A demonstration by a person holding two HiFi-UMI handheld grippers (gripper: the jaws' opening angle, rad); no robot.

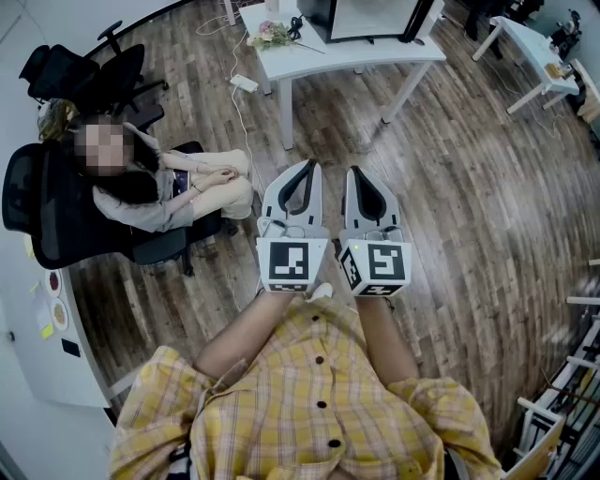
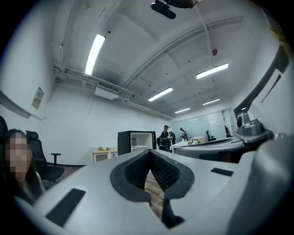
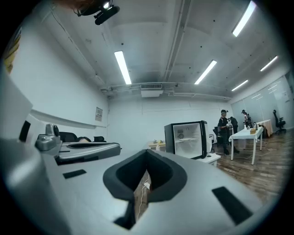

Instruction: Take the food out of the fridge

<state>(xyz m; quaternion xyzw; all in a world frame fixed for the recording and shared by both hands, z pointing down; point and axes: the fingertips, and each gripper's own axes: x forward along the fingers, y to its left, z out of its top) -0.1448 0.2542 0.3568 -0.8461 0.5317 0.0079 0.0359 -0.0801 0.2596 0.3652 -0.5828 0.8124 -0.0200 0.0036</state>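
Note:
A small black fridge (image 1: 367, 17) stands on the white table (image 1: 309, 61) ahead of me. It is small and far off in the left gripper view (image 2: 136, 142) and shows a white lit inside in the right gripper view (image 3: 190, 139). No food can be made out in it from here. My left gripper (image 1: 302, 169) (image 2: 149, 153) and right gripper (image 1: 362, 174) (image 3: 147, 153) are held side by side in front of my chest, pointing at the table. Both are shut, tips together, with nothing between them.
A person sits in a black office chair (image 1: 56, 211) at the left, close to my path. Flowers (image 1: 272, 36) lie on the table and a power strip (image 1: 244, 82) with cable lies on the wood floor. Another white table (image 1: 534, 47) stands at the right; people (image 3: 223, 128) stand beyond.

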